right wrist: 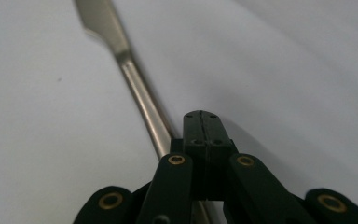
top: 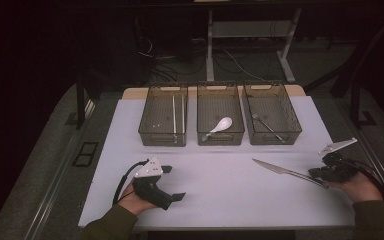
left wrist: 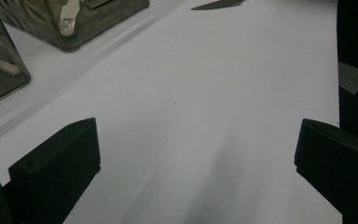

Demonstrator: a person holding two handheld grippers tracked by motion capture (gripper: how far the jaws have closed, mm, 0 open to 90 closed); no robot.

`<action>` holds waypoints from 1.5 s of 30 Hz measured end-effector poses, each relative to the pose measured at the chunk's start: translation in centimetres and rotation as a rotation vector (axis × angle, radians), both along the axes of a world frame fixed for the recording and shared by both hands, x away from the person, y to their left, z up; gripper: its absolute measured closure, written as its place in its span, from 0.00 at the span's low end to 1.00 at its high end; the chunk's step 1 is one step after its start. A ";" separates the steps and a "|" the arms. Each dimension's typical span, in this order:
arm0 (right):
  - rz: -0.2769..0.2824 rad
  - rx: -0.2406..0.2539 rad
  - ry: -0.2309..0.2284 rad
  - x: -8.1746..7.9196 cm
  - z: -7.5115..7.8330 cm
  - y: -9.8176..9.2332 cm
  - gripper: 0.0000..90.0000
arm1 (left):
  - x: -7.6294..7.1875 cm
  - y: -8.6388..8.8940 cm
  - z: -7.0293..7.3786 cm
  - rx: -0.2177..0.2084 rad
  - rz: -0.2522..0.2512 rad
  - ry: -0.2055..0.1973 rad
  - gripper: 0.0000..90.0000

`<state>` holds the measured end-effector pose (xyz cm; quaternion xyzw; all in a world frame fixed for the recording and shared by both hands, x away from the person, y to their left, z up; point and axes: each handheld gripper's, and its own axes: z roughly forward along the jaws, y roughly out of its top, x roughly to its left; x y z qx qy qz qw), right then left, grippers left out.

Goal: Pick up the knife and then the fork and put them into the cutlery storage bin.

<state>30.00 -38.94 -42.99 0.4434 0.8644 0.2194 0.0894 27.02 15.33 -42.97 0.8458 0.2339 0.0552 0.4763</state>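
I see a table knife [top: 287,172] lying flat on the white table [top: 215,195]. Its long axis runs diagonally: the pointed blade tip is aimed away from my right gripper [top: 316,175], toward the table's middle and slightly toward the bins, and the handle end reaches back to the right fingers. It is plain silver metal, a narrow rounded handle widening into a flat blade.

In the right gripper view the knife [right wrist: 135,88] runs up and to the left from the right gripper [right wrist: 204,135], handle near, blade far. The right fingers [right wrist: 196,140] are pressed flat against each other with no gap between them. The handle passes just left of and under them; I cannot tell whether they pinch it or only rest beside it.

My left gripper [top: 172,182] sits at the near left of the table, well apart from the knife. In the left gripper view its fingers [left wrist: 58,172] stand wide with bare table between them, and the knife's tip [left wrist: 216,4] shows far ahead of them.

Beyond both grippers stand three dark mesh bins in a row: the left bin [top: 150,127] holds chopsticks [top: 174,115], the middle bin [top: 202,135] a white spoon [top: 219,126], and the right bin [top: 292,125] a fork [top: 265,124].
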 end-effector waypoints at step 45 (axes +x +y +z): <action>0.100 -0.238 0.253 3.8 1.0 7.6 0.89 | 0.0 0.0 0.0 0.003 -0.003 0.001 0.00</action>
